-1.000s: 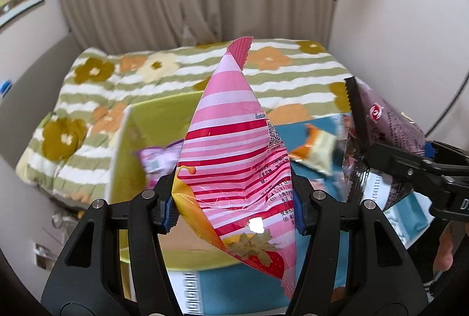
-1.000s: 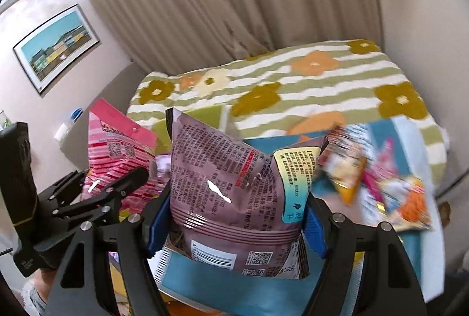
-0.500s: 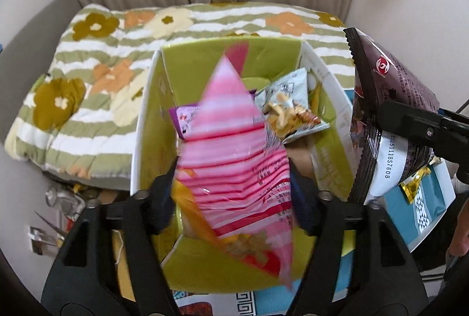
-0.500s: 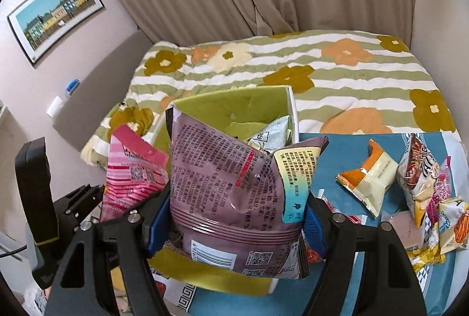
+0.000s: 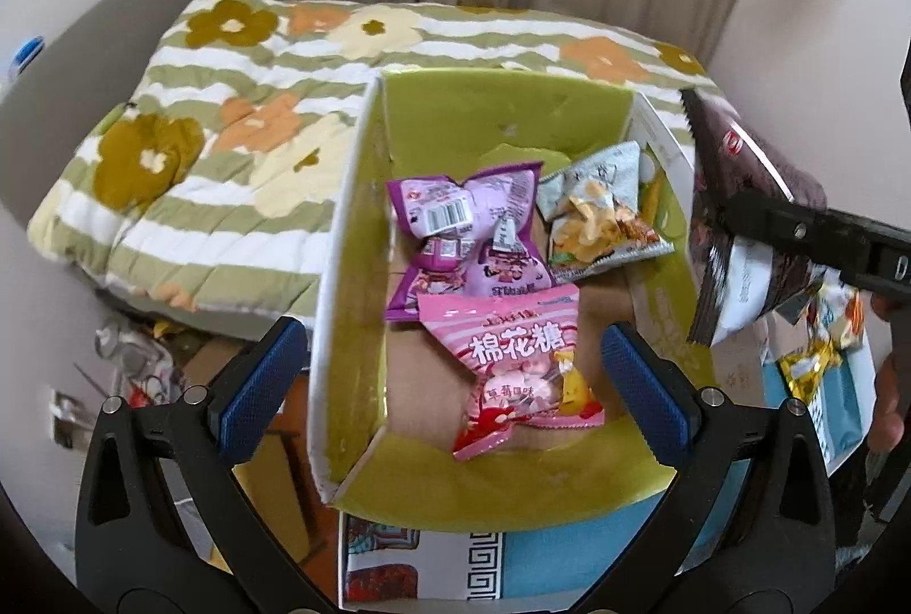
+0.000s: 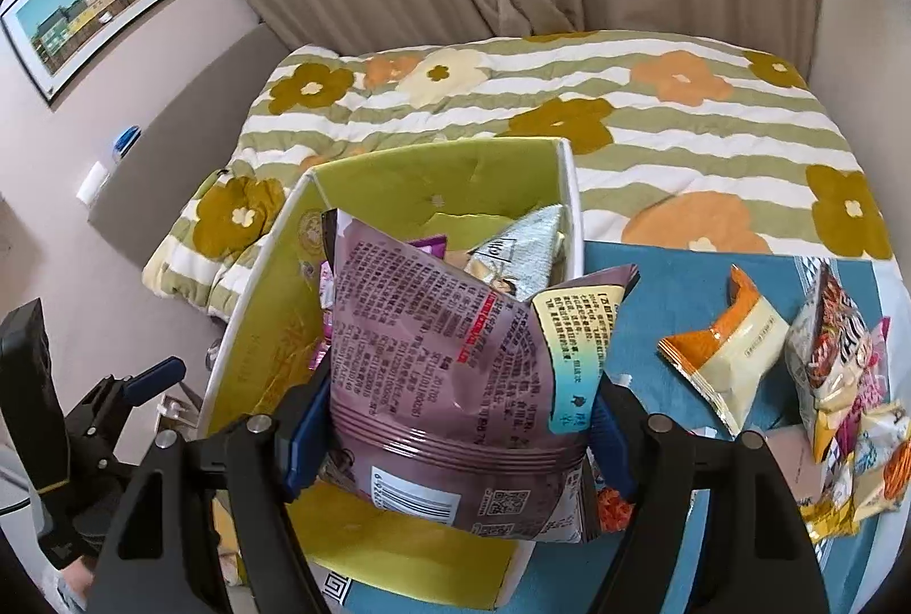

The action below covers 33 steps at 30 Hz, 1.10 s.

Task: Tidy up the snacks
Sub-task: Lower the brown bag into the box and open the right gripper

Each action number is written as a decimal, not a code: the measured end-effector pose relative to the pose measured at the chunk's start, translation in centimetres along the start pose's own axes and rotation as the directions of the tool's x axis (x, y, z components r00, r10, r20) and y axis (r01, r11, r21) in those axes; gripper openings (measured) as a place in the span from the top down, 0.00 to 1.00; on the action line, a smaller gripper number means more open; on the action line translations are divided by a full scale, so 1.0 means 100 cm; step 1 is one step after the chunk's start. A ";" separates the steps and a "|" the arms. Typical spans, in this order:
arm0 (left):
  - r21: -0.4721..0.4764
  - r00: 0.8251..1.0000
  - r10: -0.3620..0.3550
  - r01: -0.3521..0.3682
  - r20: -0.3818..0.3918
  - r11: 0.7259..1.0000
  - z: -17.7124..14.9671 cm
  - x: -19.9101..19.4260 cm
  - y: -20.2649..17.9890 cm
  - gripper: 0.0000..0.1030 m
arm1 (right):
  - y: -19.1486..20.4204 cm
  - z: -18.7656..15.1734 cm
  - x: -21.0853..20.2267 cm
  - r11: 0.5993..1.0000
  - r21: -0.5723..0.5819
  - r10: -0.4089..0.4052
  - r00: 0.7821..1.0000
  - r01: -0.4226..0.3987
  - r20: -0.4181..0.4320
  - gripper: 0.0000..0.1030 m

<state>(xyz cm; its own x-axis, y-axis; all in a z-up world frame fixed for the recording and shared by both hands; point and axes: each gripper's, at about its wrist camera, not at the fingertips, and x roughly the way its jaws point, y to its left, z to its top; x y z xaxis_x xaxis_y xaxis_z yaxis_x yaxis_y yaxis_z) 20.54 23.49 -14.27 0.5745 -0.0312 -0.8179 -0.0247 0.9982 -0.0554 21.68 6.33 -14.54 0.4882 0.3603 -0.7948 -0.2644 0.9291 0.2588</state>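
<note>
- Now the left hand-held gripper [image 5: 450, 369] is opening wide above the green box [image 5: 501, 113], nothing gripped; pink marshmallow bag [image 5: 518, 363] lies inside.
- Right hand-held gripper [image 6: 450, 437] clamps the maroon snack bag [image 6: 455, 363].

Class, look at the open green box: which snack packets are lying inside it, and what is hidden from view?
Inside the green box: a pink marshmallow bag, purple packets and a grey chip packet. Anything beneath them is covered.
</note>
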 end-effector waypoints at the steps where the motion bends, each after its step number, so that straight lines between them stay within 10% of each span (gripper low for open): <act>1: -0.007 1.000 0.005 -0.005 0.005 1.000 0.002 -0.001 0.001 0.01 | 0.002 0.001 0.001 1.000 -0.012 0.004 1.000 -0.004 -0.005 0.29; 8: -0.039 0.996 0.064 -0.061 0.067 0.997 0.012 -0.019 0.005 0.01 | 0.020 0.010 0.018 0.992 -0.115 0.049 0.999 -0.051 -0.017 0.26; 12: -0.060 0.994 0.078 -0.074 0.081 0.995 0.012 -0.023 0.010 0.01 | 0.024 0.006 0.024 0.989 -0.132 0.071 0.997 -0.071 -0.008 0.00; 33: -0.038 0.996 -0.004 0.007 0.084 0.999 0.008 -0.037 0.013 0.01 | 0.029 -0.015 -0.010 0.996 -0.084 -0.033 0.998 0.038 0.055 0.01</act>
<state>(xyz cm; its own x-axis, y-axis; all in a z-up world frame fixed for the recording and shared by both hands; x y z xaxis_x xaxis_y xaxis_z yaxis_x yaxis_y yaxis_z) 19.07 24.91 -10.82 0.6412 -0.0308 -0.7668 -0.0517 0.9952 -0.0832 19.16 8.52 -13.86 0.5415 0.3334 -0.7717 -0.3150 0.9316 0.1814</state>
